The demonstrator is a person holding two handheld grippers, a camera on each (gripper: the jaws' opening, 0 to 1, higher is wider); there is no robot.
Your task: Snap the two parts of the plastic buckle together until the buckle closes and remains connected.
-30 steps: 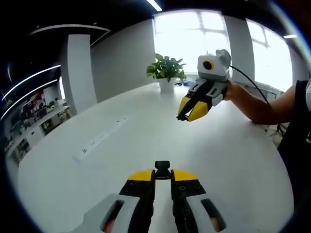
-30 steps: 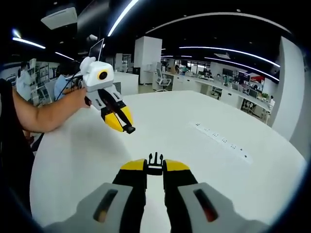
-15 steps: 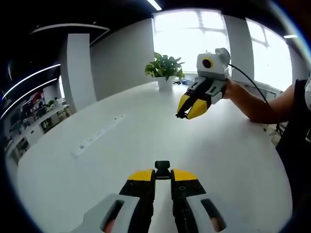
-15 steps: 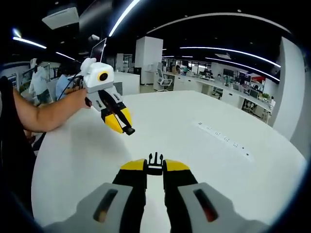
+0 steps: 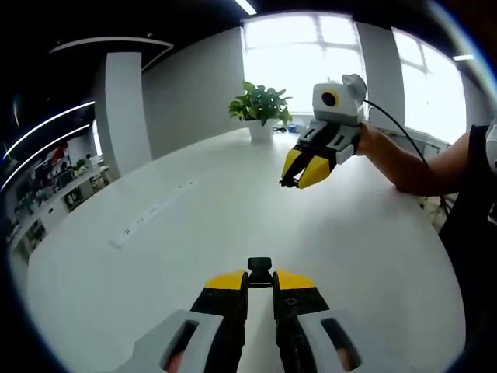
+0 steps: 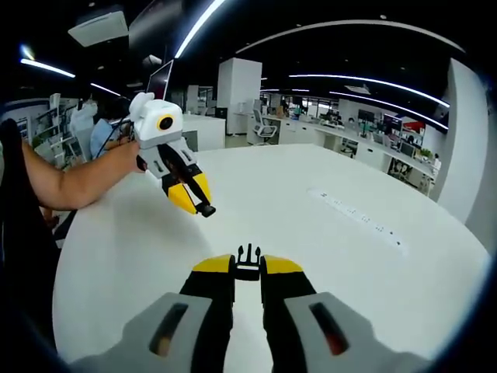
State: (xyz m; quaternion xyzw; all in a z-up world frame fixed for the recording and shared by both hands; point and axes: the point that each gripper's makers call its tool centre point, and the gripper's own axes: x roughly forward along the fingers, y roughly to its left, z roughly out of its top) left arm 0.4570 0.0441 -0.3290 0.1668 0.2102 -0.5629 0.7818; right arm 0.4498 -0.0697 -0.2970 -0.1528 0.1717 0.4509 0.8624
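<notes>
1. While both halves hang in the air above the white table [image 5: 155,256], I hold one in each tool, well apart, so the step in hand is lining them up before the push.
2. At the far left of the left gripper view a power strip [image 5: 147,221] lies flush in the tabletop, and a potted plant [image 5: 260,113] stands at the far edge.
3. My left gripper [image 5: 260,278] is pinched on the socket half [image 5: 259,269], a small black block poking out just past the yellow tips.
4. Right of that and farther off, my right gripper [image 5: 299,172] comes in, jaws pressed together on something dark at the tip; from there I cannot make out its shape.
5. In the right gripper view the same tool [image 6: 248,268] clamps the pronged half [image 6: 248,255], its prongs pointing away from me.
6. The left gripper shows there at the far left, tips angled down and toward the near right, the black piece at its end.
7. Next, I judge, I must turn both tools to face each other, prongs square to the socket mouth, close the gap and press straight until it catches.
</notes>
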